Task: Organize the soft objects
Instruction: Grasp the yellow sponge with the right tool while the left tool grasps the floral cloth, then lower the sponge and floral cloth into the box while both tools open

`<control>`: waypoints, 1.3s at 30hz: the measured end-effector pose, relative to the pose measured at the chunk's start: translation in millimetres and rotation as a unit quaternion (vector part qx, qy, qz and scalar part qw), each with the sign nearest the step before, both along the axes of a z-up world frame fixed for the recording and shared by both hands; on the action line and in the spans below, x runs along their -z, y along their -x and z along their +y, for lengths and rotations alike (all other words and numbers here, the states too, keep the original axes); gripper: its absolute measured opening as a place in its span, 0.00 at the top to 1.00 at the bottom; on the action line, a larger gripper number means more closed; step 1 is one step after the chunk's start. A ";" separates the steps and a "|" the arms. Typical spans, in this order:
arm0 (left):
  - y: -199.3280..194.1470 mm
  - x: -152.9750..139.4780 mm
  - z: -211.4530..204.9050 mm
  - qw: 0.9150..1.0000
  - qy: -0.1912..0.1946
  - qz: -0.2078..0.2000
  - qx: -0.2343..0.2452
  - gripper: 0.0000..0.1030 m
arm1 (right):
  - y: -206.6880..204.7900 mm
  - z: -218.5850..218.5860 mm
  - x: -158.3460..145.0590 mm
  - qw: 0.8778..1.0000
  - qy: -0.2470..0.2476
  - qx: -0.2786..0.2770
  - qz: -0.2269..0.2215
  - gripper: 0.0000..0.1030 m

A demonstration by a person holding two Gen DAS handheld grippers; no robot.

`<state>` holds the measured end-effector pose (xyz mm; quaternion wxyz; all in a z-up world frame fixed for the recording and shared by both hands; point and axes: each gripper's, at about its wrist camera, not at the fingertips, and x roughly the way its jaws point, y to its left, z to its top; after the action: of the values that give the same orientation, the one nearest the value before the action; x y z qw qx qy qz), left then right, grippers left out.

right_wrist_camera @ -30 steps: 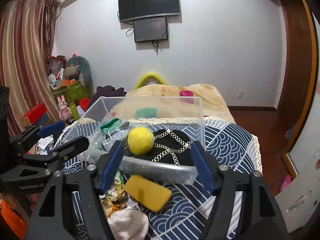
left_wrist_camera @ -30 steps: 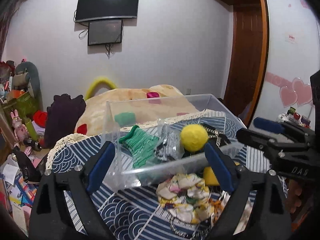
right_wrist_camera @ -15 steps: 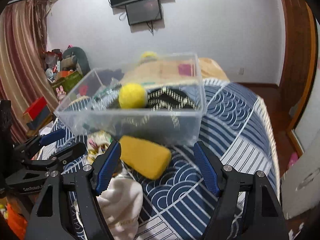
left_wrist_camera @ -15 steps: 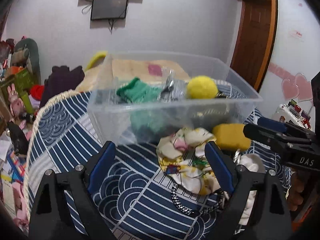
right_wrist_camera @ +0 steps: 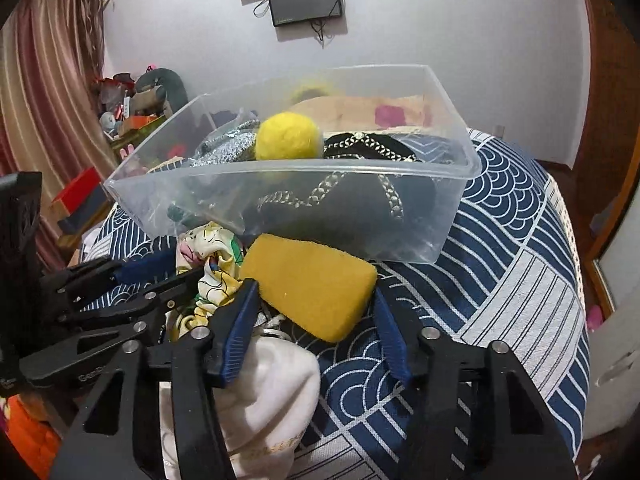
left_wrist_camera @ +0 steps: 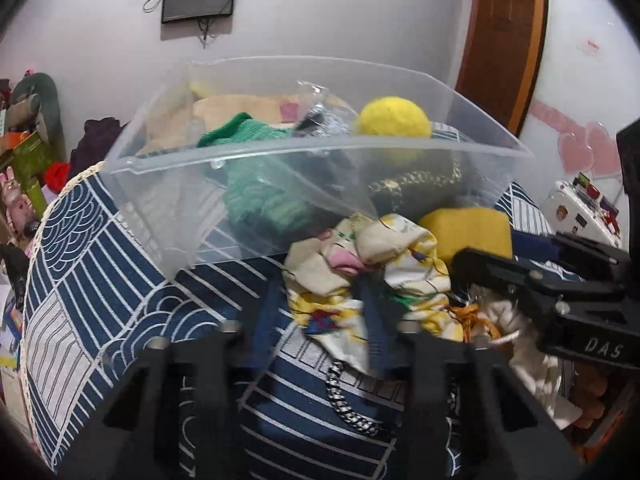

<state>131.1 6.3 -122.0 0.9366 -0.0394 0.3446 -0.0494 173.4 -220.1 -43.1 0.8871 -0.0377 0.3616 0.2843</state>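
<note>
A clear plastic bin (left_wrist_camera: pixel 304 196) (right_wrist_camera: pixel 448 204) stands on the blue wave-pattern cloth and holds a yellow ball (left_wrist_camera: pixel 394 117) (right_wrist_camera: pixel 287 137), a green knit (left_wrist_camera: pixel 256 184) and a black chain-patterned item (right_wrist_camera: pixel 360 192). In front of it lie a floral cloth (left_wrist_camera: pixel 360 272) (right_wrist_camera: pixel 212 264), a yellow sponge (left_wrist_camera: pixel 472 228) (right_wrist_camera: pixel 312 284) and a white cloth (right_wrist_camera: pixel 272 392). My left gripper (left_wrist_camera: pixel 324 320) has narrowed around the floral cloth's near edge. My right gripper (right_wrist_camera: pixel 316 328) is open, its fingers on either side of the yellow sponge.
A silver chain (left_wrist_camera: pixel 348 400) lies on the cloth below the floral cloth. A beige pillow (right_wrist_camera: pixel 360 110) lies behind the bin. Toys and boxes (left_wrist_camera: pixel 24 152) crowd the left side. A door (left_wrist_camera: pixel 500 40) and white wall are on the right.
Both grippers have dropped and moved forward toward the pile in front of the bin. The left jaws have closed in on the floral cloth; the right jaws now straddle the sponge.
</note>
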 end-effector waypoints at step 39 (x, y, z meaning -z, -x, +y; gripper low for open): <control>-1.5 -106.9 39.8 0.986 -0.010 -0.147 -0.084 0.93 | -16.2 -16.8 -64.4 0.993 -0.031 0.045 -0.106 0.52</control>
<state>132.6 46.1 -15.1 0.9783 -0.0508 0.1992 0.0275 189.6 -236.9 21.3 0.9330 -0.0235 0.2579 0.2498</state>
